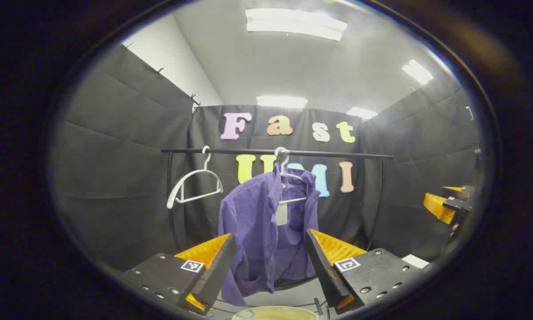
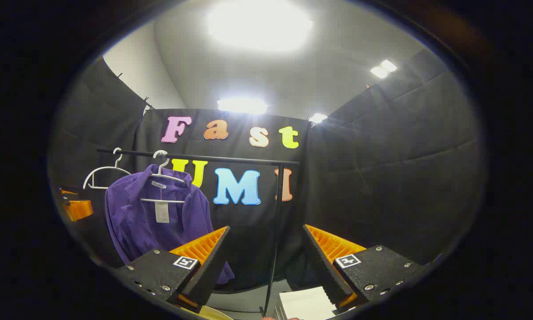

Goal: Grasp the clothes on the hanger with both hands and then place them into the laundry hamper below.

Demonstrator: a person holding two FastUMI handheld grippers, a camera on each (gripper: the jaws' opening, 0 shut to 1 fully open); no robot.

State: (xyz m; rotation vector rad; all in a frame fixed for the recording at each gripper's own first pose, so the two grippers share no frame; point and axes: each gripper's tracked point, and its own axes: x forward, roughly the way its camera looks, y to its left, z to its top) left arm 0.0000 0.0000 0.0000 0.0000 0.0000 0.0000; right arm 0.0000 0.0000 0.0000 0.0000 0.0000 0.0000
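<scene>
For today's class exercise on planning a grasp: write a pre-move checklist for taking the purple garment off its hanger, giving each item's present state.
1. Left claw open: ok, fingers spread apart with nothing between them.
2. Right claw open: ok.
3. Purple corduroy-like shirt on its white plastic hanger on the black metal rail: ok.
4. Left claw lined up with shirt: ok, shirt sits between its fingers, farther off.
5. Right claw lined up: not ok, shirt lies to the left of its fingers.
6. Pale round hamper rim below shirt: cannot tell, just an edge visible.
</scene>
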